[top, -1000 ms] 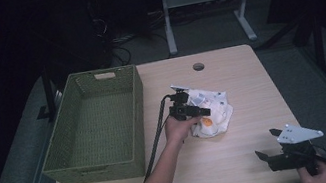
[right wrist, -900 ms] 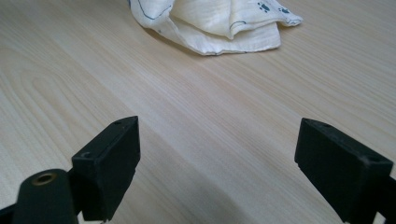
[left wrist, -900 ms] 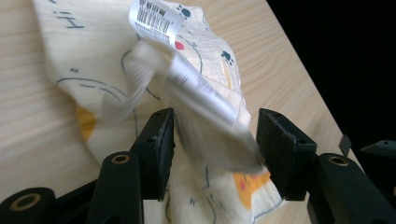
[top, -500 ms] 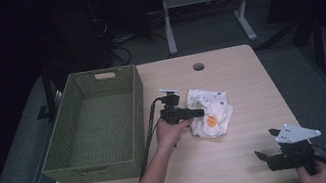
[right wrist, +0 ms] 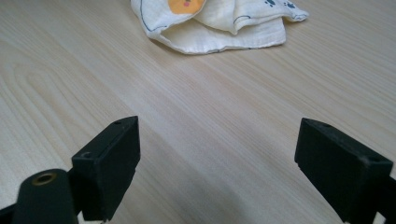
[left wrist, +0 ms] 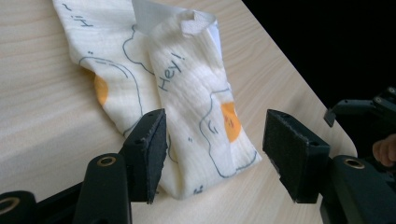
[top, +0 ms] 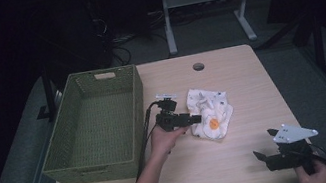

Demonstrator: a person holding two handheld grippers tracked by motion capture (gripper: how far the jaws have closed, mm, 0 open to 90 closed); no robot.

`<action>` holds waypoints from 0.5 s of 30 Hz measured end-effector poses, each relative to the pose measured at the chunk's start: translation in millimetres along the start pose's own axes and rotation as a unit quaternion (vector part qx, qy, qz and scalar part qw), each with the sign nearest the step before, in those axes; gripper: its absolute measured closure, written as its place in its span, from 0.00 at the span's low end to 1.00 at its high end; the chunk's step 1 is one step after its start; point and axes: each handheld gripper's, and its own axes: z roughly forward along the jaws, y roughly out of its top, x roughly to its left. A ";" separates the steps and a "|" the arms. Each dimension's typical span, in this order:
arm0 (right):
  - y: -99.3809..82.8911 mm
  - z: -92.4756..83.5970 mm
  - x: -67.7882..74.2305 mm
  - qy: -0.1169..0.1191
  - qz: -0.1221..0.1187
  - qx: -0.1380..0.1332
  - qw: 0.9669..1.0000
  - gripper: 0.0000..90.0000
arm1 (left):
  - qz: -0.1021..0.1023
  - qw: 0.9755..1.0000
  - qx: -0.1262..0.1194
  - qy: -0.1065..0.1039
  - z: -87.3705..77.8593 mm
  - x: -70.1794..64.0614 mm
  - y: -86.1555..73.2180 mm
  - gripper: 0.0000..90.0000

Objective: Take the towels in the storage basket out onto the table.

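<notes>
Where cloth (top: 211,116) lies, basket (top: 93,126) just left.

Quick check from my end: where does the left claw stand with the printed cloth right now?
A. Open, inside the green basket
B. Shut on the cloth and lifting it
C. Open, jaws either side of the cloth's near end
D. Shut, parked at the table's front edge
C: in the left gripper view the left claw has its jaws spread wide with the cloth lying flat on the table between them, beside the basket, not in it.
</notes>
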 end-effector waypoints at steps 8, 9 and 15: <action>0.9 1.7 1.2 -0.001 -0.003 0.003 1.000 0.15 | 0.022 1.000 -0.001 0.000 -11.0 -3.4 -8.1 0.43; 1.1 2.2 1.3 0.000 -0.004 0.005 1.000 0.15 | 0.025 1.000 -0.001 -0.003 -12.0 -4.1 -9.4 0.43; 1.2 3.2 1.8 0.001 -0.005 0.008 1.000 0.15 | 0.047 0.999 0.004 -0.004 -14.5 -10.2 -19.8 0.43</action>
